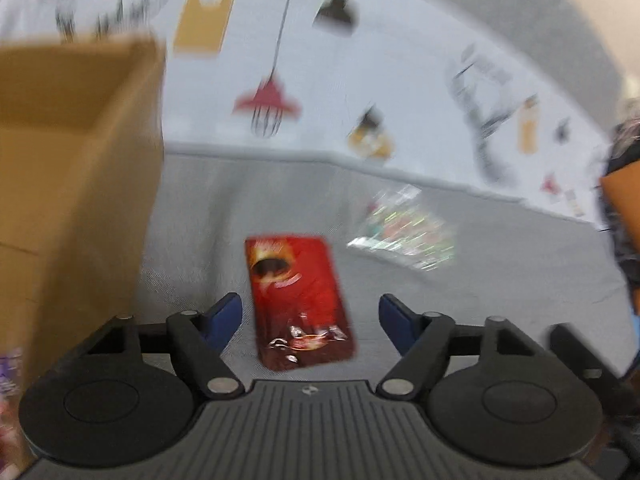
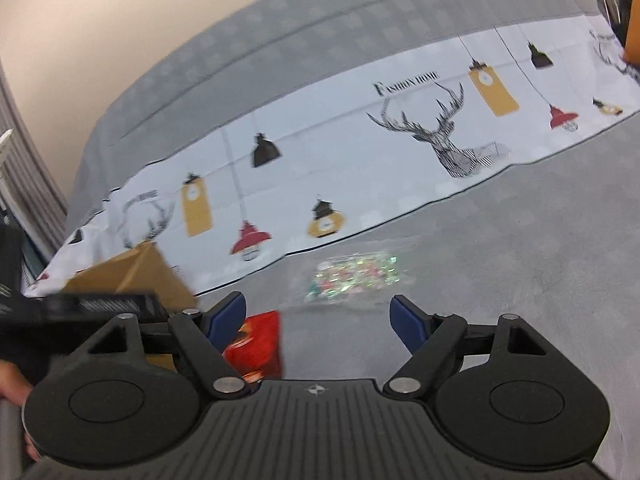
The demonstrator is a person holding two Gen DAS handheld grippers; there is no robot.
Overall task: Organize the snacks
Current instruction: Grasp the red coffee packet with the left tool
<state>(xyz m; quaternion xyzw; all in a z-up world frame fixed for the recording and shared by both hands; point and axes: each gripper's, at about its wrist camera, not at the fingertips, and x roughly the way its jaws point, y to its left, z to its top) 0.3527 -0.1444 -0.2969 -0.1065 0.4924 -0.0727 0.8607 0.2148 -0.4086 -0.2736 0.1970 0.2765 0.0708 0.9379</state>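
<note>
A red snack packet point(image 1: 301, 300) lies flat on the grey bed cover, between the open blue fingers of my left gripper point(image 1: 310, 316); the fingers do not touch it. A clear bag of small colourful sweets point(image 1: 404, 232) lies to its right, farther off. An open cardboard box point(image 1: 76, 184) stands at the left. In the right wrist view my right gripper point(image 2: 318, 316) is open and empty above the cover, with the sweets bag point(image 2: 354, 276) just ahead, the red packet point(image 2: 256, 344) at lower left and the box point(image 2: 132, 276) beyond it.
A white cloth printed with lamps and deer point(image 2: 360, 152) covers the bed behind the snacks. A grey headboard point(image 2: 280, 40) rises beyond it. The left hand-held gripper's black body point(image 2: 96, 304) shows at the left of the right wrist view.
</note>
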